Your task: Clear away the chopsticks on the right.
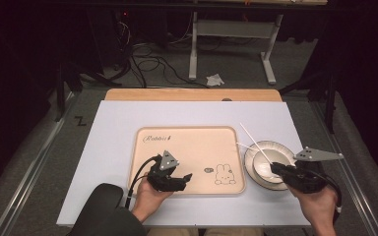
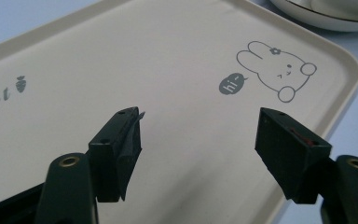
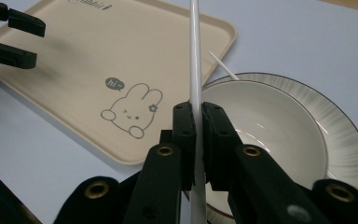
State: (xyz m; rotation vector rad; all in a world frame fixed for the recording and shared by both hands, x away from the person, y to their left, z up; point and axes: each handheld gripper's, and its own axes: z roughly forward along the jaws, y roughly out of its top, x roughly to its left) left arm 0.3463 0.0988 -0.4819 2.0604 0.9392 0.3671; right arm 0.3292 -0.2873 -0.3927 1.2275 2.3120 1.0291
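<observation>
Pinching the white chopstick [image 3: 196, 56] low down, your right gripper [image 3: 198, 122] risks letting it swivel over the bowl [image 3: 261, 126]; a second stick [image 3: 223, 66] lies beyond. Your left gripper [image 2: 200, 135] gapes empty above the tray [image 2: 340, 60].

— What colours are on the bench [image 1: 118, 123]?
— The bench is pale lilac-white. The tray [image 1: 187, 137] is cream, with a grey rabbit drawing [image 1: 225, 174] and grey lettering.
— And the dishes?
— A white bowl [image 3: 261, 121] sits on a white plate [image 3: 340, 140] with fine grey streaks and a dark rim line. The chopstick [image 3: 196, 56] is white; both grippers' fingers [image 2: 121, 144] are black.
</observation>
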